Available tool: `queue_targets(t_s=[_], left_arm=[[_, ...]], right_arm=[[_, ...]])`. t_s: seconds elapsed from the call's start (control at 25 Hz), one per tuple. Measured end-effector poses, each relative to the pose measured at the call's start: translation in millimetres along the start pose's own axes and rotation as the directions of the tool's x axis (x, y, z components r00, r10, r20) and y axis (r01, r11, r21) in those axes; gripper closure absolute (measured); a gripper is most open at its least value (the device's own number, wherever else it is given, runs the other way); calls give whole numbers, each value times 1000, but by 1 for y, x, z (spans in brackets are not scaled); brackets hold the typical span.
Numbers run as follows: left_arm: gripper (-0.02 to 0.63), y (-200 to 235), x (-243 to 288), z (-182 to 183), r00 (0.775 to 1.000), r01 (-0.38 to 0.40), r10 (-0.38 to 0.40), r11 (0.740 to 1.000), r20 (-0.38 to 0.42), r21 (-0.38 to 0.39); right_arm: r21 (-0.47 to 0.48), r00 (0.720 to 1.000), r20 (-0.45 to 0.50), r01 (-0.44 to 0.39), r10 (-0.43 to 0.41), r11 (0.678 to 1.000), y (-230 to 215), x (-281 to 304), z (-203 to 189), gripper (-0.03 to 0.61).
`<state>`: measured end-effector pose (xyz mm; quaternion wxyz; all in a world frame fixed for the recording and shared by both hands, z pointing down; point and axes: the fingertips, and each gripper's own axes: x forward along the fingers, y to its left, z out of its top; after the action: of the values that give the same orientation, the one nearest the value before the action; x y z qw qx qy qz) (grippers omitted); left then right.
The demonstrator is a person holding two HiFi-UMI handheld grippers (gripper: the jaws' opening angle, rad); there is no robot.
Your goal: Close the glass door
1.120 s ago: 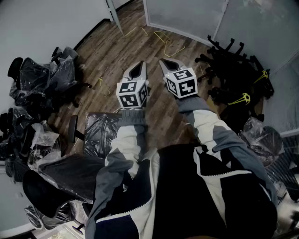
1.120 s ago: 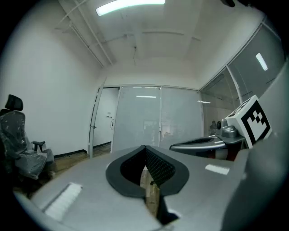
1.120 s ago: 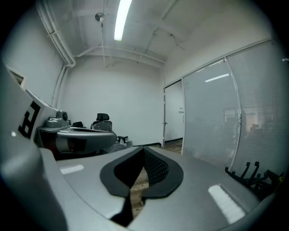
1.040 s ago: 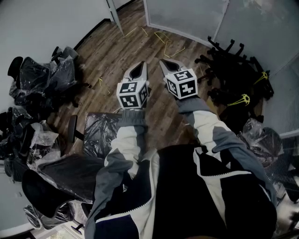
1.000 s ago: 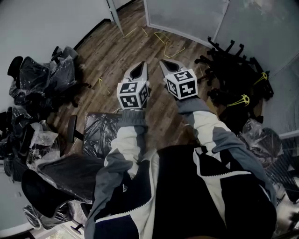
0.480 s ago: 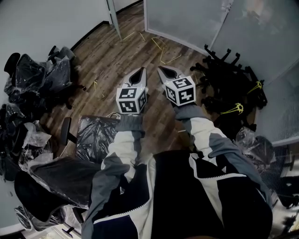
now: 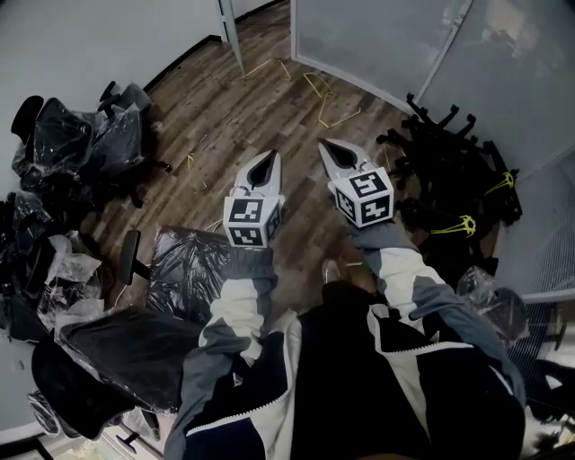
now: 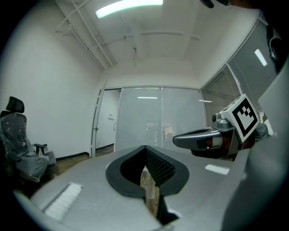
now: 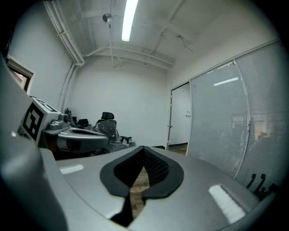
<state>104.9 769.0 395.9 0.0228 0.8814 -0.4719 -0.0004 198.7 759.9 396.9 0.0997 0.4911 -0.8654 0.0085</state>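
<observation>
As only their own views show, left gripper (image 8: 144, 147), right gripper (image 9: 143, 148): fingers closed, empty.

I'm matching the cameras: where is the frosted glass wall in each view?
Head view: frosted glass wall along the top edge, right of centre.
Left gripper view: the wall is straight ahead.
Right gripper view: the wall fills the right side.
Shared landmark: the open doorway at its left end.

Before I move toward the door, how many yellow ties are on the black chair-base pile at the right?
2. One yellow tie sits at the pile's far right edge; the other lies lower, on its near side. More may be hidden.
</observation>
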Motion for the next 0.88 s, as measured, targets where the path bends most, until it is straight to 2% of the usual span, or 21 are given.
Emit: queue_targets(t_s=[0.12,0.28,0.44,0.68,0.88], left_arm=[[612,18,16,-7,1000,-10,10,1000,-12,-11],[611,33,65,-23,998,13,-13,1000,-64,-9],[611,45,129,-25,995,11,-9,1000,-103,12],[611,68,199,-34,990,-5,9,1000,-143,26],[611,72,235,-30,988,-5,7,1000,-155,15]], right_arm=[[18,1000,11,-19,19,1000,-17,23,-5,575],[25,998,-3,-61,61,998,-55,68,-24,575],[-8,990,-1,-143,143,990,-96,112,-34,575],[37,958,3,-285,286,958,-149,156,-46,575],[40,951,-3,-309,309,950,-190,186,-49,575]])
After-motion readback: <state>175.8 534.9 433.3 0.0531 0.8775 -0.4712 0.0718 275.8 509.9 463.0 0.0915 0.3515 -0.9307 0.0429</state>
